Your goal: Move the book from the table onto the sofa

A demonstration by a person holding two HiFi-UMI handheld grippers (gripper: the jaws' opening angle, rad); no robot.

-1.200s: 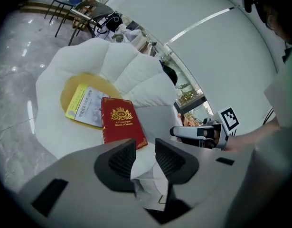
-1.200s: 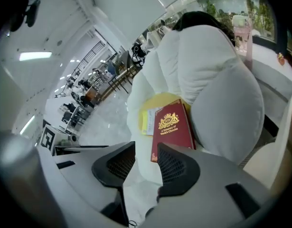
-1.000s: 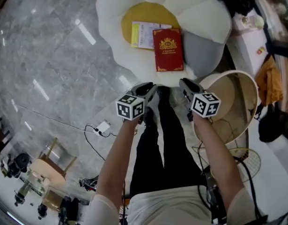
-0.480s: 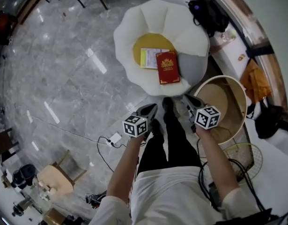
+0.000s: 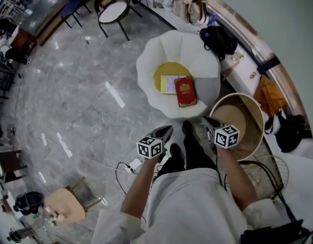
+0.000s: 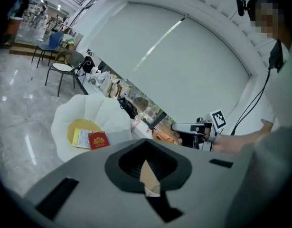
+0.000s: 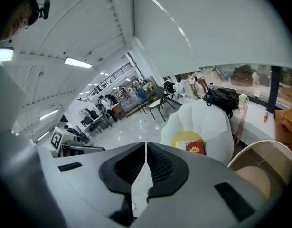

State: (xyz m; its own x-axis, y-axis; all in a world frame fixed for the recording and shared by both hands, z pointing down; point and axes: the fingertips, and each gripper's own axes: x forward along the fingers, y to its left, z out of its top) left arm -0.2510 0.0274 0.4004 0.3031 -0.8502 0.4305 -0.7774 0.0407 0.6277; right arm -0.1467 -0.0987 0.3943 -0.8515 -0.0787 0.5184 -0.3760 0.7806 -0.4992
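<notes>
The red book [image 5: 186,92] lies flat on the yellow middle of a white flower-shaped sofa [image 5: 166,60], partly over a yellow-and-white leaflet [image 5: 169,84]. Both grippers hang well back from it, over the person's legs. My left gripper [image 5: 168,129] is shut and holds nothing. My right gripper [image 5: 205,120] is shut too, with nothing between its jaws. In the left gripper view the book [image 6: 98,140] lies far beyond the closed jaws of the left gripper [image 6: 146,163]. The right gripper view shows the book [image 7: 195,147] far beyond the right gripper [image 7: 146,151].
A round beige table [image 5: 240,115] with a white rim stands right of the sofa, close to my right gripper. A black bag [image 5: 219,38] sits on the window ledge behind the sofa. A cable with a power strip [image 5: 132,165] lies on the grey marble floor. A chair [image 5: 114,11] stands farther off.
Both grippers and the head view have risen and drawn back from the sofa, which now looks smaller. The book has stayed where it lay on the sofa.
</notes>
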